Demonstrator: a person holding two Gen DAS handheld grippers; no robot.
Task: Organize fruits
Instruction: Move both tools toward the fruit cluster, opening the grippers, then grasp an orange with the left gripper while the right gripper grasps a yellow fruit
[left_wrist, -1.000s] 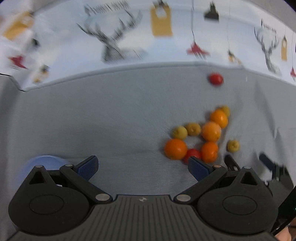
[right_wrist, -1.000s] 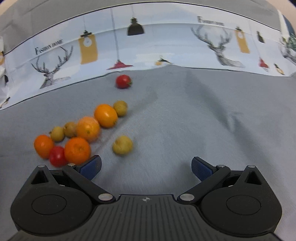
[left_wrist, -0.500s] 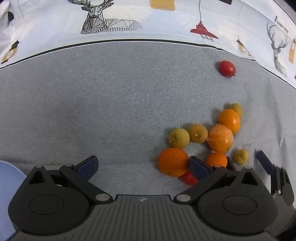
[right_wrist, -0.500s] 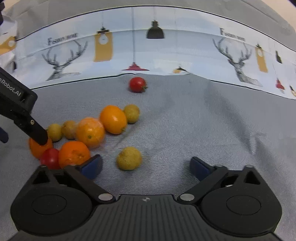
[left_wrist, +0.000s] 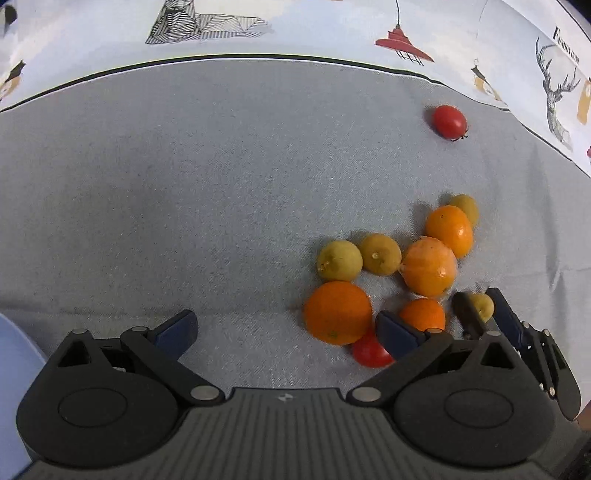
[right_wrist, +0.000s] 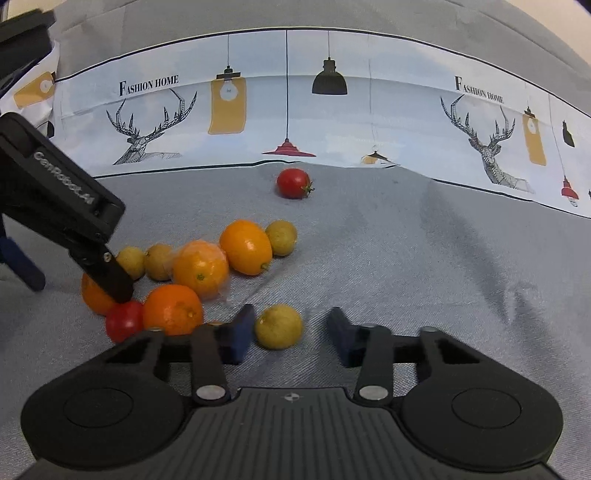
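Note:
A cluster of oranges (right_wrist: 201, 268), small yellow fruits (right_wrist: 159, 261) and a red tomato (right_wrist: 123, 320) lies on the grey cloth. A second tomato (right_wrist: 294, 183) sits apart, farther back. A lone yellow fruit (right_wrist: 279, 326) lies between the fingers of my right gripper (right_wrist: 291, 334), which is partly closed around it with a gap on the right side. My left gripper (left_wrist: 286, 330) is open and empty; its right finger (left_wrist: 397, 334) rests over the near tomato (left_wrist: 369, 352) beside a large orange (left_wrist: 338, 312).
A patterned white cloth with deer and lamps (right_wrist: 295, 110) borders the far side of the grey cloth. A pale blue dish edge (left_wrist: 14, 369) shows at the lower left of the left wrist view. The grey cloth has wrinkles on the right (right_wrist: 498, 266).
My right gripper moved forward and narrowed its jaws around the lone yellow fruit. My left gripper moved closer to the fruit cluster, its right finger now over the near tomato.

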